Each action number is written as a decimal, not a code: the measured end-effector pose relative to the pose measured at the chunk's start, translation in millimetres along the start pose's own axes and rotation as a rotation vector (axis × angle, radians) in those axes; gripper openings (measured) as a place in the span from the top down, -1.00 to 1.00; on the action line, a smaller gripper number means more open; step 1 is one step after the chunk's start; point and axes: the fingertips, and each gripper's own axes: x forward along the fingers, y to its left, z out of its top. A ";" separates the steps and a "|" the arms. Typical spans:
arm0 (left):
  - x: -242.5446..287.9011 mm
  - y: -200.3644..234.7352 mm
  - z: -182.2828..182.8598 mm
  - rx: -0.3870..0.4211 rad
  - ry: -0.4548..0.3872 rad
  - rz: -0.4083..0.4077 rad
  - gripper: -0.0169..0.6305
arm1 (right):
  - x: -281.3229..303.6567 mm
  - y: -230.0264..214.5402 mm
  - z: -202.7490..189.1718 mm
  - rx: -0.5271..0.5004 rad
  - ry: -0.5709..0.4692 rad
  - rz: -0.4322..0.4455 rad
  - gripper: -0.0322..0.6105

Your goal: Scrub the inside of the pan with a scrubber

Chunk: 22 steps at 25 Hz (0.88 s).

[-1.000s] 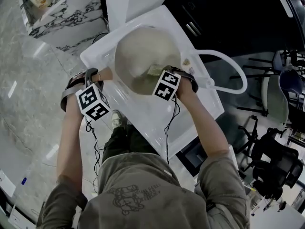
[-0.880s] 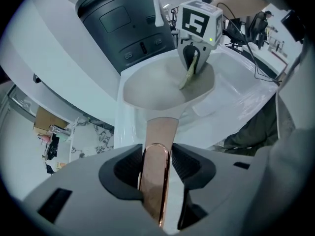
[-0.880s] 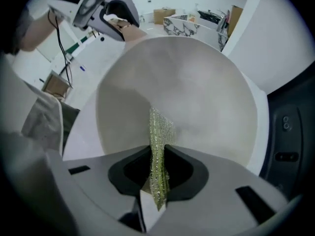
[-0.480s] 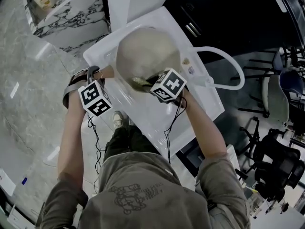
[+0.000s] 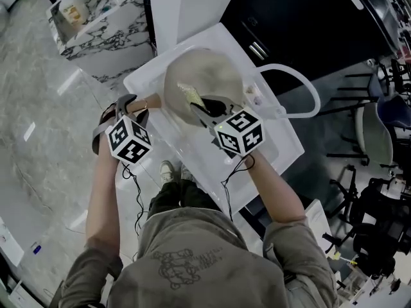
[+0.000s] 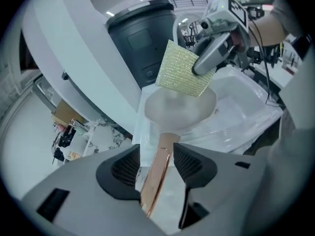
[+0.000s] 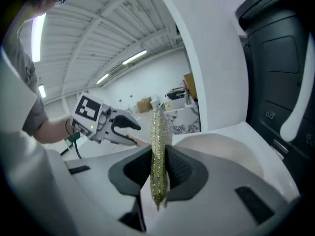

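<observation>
Gold-green glitter mesh: the scrubber [image 7: 158, 132] stands edge-on, pinched between my right gripper's [image 7: 158, 167] closed pads and held over the pan [image 5: 204, 76]. My left gripper's [image 6: 156, 155] jaws have just been opening. The pan's copper handle [image 6: 157, 178] lies loosely between them, its pale bowl beyond in the white sink [image 6: 246, 100]. Each marker cube [image 5: 128, 141] bears black-and-white squares.

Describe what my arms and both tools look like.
The left tool and right tool each have a grey body, black ribbed pads, a white cube of black square markers and a black cable. Short olive sleeves. The left tool's jaws have just been opening around the pan handle.
</observation>
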 end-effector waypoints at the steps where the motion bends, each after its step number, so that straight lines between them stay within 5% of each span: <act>1: -7.2 -0.6 5.3 -0.017 -0.027 0.004 0.29 | -6.9 3.6 9.8 0.036 -0.045 -0.005 0.67; 4: -29.7 -2.8 20.6 -0.036 -0.098 0.024 0.29 | -27.8 15.7 36.8 0.091 -0.151 -0.024 0.67; 12: -97.6 1.0 64.4 -0.149 -0.296 0.091 0.46 | -96.3 40.0 84.5 -0.099 -0.301 -0.227 0.67; 22: -196.2 -2.4 124.7 -0.206 -0.575 0.157 0.67 | -184.0 83.1 115.3 -0.082 -0.488 -0.294 0.67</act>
